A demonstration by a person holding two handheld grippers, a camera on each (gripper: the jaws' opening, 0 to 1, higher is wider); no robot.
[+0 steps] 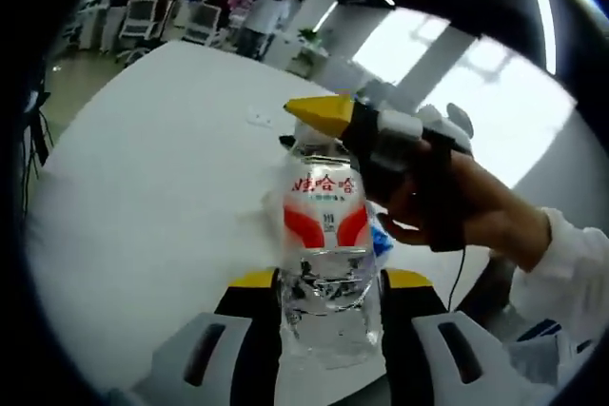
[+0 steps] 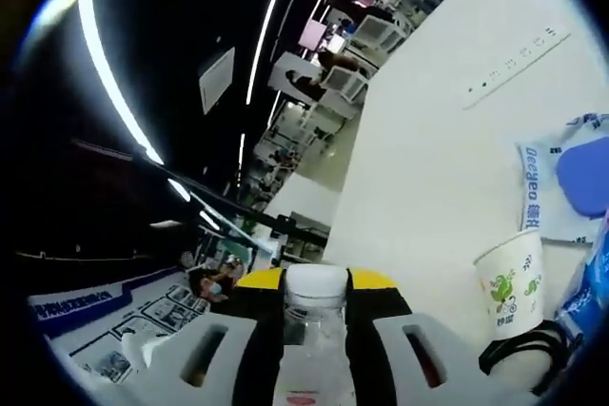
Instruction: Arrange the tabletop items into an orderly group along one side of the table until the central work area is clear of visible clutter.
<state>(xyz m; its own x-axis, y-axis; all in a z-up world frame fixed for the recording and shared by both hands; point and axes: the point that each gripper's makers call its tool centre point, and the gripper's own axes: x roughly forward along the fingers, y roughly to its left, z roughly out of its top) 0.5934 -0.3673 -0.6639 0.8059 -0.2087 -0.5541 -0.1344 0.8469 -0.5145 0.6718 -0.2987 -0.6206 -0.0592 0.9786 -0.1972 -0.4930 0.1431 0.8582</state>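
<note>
Bottle [image 1: 326,263] stands over a white table [image 1: 152,197] in an office.

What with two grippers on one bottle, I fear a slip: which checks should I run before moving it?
1. Left gripper shut on clear plastic water bottle with red-and-white label: ok.
2. Right gripper clamped on its white cap: cannot tell.
3. Cap on: ok.
4. White paper cup with green print apart from bottle: ok.
5. Bare white table nearby: ok.
</note>
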